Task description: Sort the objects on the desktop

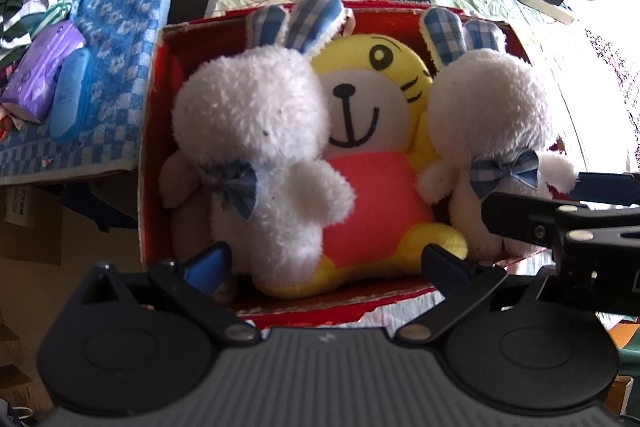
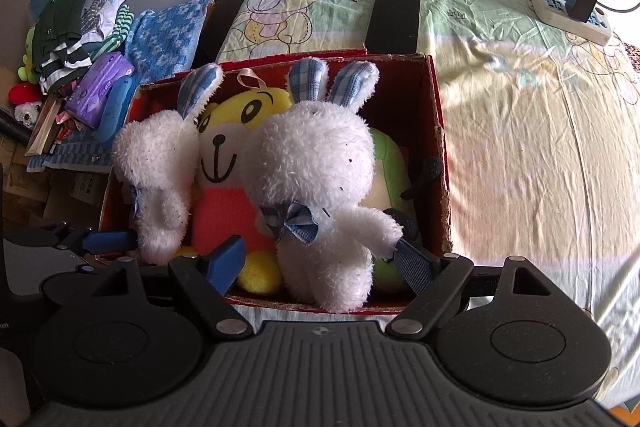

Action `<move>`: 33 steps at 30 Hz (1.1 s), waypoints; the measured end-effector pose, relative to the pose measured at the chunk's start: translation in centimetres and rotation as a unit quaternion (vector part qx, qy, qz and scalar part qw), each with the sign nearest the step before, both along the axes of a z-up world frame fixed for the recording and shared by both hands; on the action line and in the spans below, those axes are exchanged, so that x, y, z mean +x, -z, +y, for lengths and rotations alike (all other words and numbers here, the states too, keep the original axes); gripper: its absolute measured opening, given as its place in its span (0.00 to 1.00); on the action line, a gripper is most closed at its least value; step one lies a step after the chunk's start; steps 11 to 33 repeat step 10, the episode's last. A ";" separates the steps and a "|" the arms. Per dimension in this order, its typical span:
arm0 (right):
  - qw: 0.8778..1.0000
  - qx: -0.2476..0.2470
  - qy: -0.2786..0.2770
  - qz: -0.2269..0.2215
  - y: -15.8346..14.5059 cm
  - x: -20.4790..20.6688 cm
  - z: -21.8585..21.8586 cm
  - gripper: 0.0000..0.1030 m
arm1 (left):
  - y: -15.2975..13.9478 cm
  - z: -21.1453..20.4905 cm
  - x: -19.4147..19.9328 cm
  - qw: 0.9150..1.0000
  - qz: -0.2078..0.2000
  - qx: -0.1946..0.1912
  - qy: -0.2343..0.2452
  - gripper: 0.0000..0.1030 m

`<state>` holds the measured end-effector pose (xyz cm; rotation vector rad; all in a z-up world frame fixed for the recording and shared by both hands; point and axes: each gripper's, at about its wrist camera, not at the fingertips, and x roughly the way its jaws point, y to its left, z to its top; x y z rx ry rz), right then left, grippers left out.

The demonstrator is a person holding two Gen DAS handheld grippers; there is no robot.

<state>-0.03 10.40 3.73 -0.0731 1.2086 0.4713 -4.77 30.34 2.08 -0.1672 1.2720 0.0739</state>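
Three plush toys fill the open red cardboard box (image 1: 154, 131) that sits on the pale green and cream bedsheet (image 2: 520, 131). The left gripper (image 1: 326, 265) has its jaws wide apart, straddling the lower body of the left fluffy white rabbit with blue checked ears and bow (image 1: 256, 131); whether the blue pads touch the plush cannot be told. The yellow bear-like toy in a coral shirt (image 1: 372, 187) lies just beyond the right-hand jaw of that gripper, wedged between both rabbits. The right gripper (image 2: 320, 263) also has its jaws spread, one on either side of the second white rabbit with the blue checked bow (image 2: 316, 163); the right-hand pad touches that rabbit's outstretched arm. A green plush (image 2: 390, 163) lies behind that arm, inside the box. Beyond the box lie a black phone (image 2: 394, 21) and a white power strip (image 2: 576, 13).
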 end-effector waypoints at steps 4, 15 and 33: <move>1.000 0.001 0.002 0.000 0.1 0.1 -0.1 0.81 | 0.0 -0.2 0.1 1.000 -0.007 -0.002 0.004 0.98; 1.000 0.004 0.002 0.002 0.1 0.2 0.0 0.81 | 0.0 -0.2 0.0 1.000 -0.018 -0.002 -0.002 0.96; 1.000 0.004 0.002 0.002 0.1 0.2 0.0 0.81 | 0.0 -0.2 0.0 1.000 -0.018 -0.002 -0.002 0.96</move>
